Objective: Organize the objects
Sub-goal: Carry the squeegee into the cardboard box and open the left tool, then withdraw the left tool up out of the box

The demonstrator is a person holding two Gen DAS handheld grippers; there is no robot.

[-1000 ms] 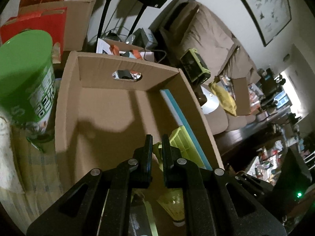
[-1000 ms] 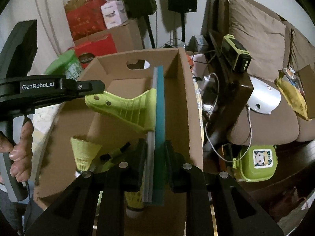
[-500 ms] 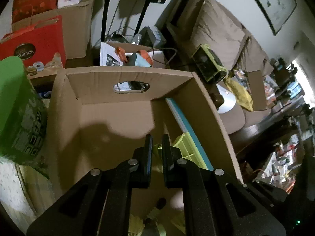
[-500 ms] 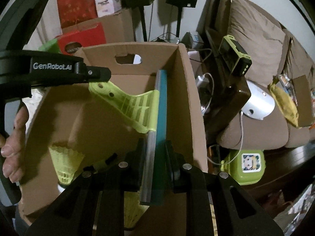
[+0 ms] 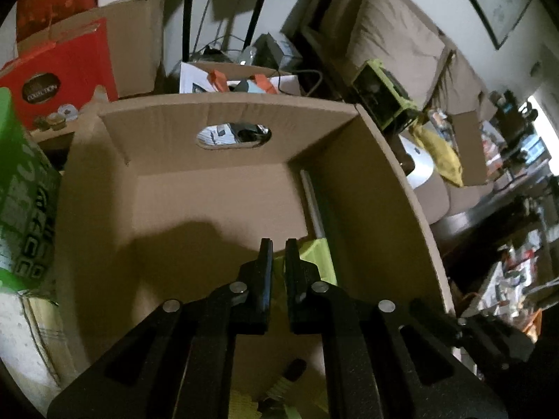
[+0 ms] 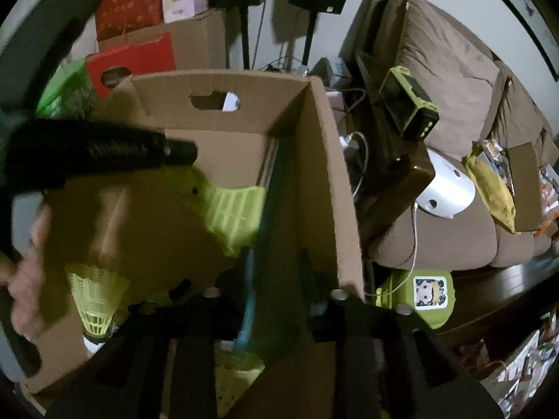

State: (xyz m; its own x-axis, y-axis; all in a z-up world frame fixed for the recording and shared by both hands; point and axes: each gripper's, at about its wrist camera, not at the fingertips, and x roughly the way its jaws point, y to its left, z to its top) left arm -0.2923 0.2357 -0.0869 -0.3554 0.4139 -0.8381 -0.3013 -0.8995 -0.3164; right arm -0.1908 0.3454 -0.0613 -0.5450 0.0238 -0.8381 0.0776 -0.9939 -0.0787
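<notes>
A messy living room with a brown sofa [image 6: 450,80]. The right gripper [image 6: 272,279] has just opened and let go of the teal board [image 6: 270,188], now standing against the cardboard box [image 5: 380,188] wall. The left gripper [image 5: 277,244] stays nearly closed, holding nothing. A red box [image 5: 59,80] reads "COLLECTION".

Blk plastic tool [image 5: 277,255], silver screws; bare hand [image 6: 26,279].
</notes>
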